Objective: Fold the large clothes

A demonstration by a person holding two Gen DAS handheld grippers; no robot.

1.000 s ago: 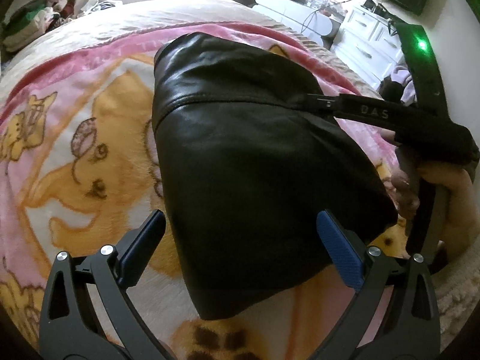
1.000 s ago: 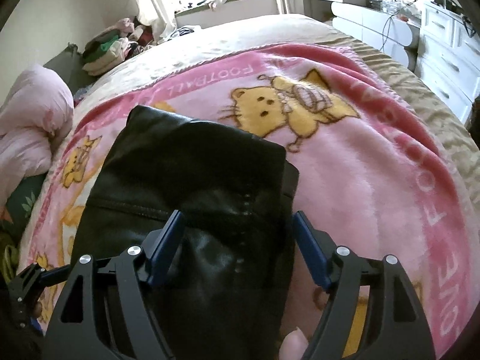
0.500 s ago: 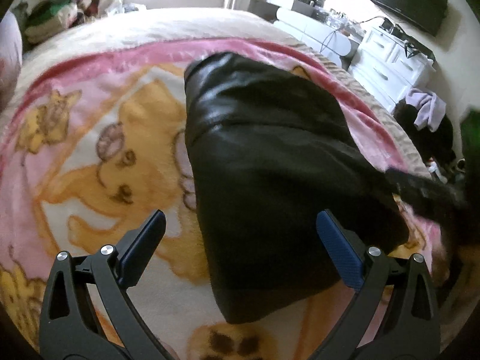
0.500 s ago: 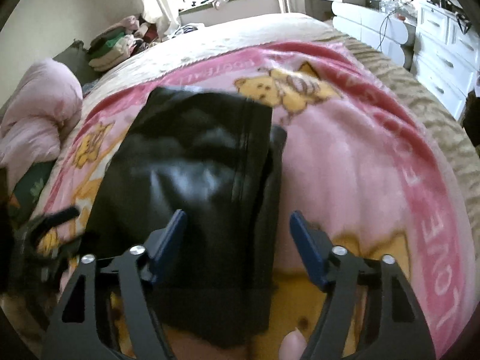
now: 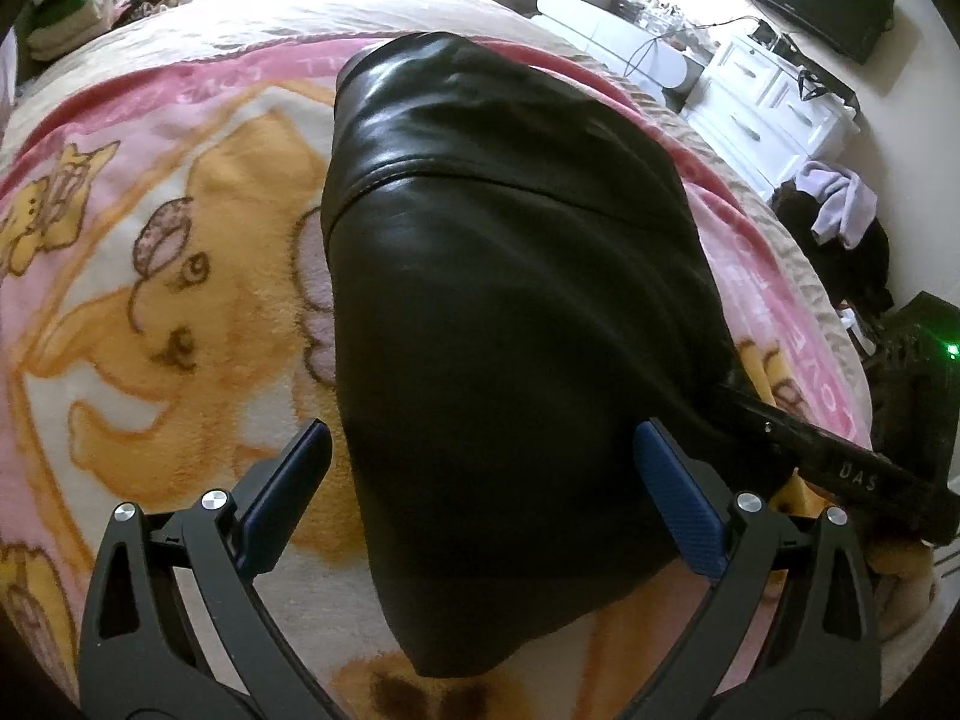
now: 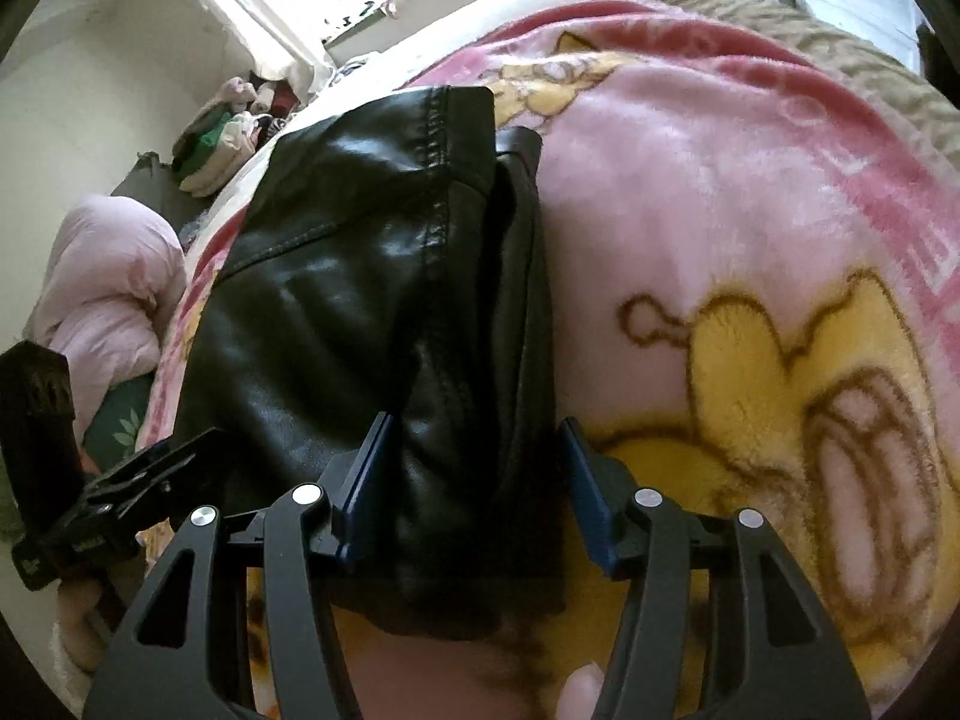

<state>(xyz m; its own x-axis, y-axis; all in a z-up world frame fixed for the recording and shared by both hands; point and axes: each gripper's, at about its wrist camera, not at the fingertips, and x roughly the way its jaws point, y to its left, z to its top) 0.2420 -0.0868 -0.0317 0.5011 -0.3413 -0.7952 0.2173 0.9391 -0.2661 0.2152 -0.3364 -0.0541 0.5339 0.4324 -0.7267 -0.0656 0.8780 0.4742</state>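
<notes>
Left wrist view first. Showed a black leather garment (image 5: 510, 312) lying folded down the middle of the frame, on a pink cartoon blanket (image 5: 150, 276) spread over the bed. Ran from the upper centre, where a stitched seam crossed it, down to a rounded fold at lower centre. Held the left gripper (image 5: 480, 492) just above that near end, jaws spread wide on either side of the fold and gripping nothing. Probably parked there to straddle the bundle, ready either to press it flat or to take the near edge for another fold. Caught the right gripper (image 5: 840, 468) coming in from the lower right, its tip against the garment's right edge. Left a white dresser (image 5: 774, 102) at upper right, out of play.

Right wrist view next. Put the same garment (image 6: 372, 312) left of centre, with a narrower layer, possibly a sleeve, lying along its right side. Had the right gripper (image 6: 474, 480) low over the near end, jaws narrowed around that strip, one blue pad at each side. Could not tell whether the pads were actually pinching the leather or only flanking it, the near edge being blurred. Looked like a grip being set up to tuck that loose layer in. Glimpsed the left gripper (image 6: 108, 516) at lower left, and a pink pillow (image 6: 108, 288) at the left edge.
</notes>
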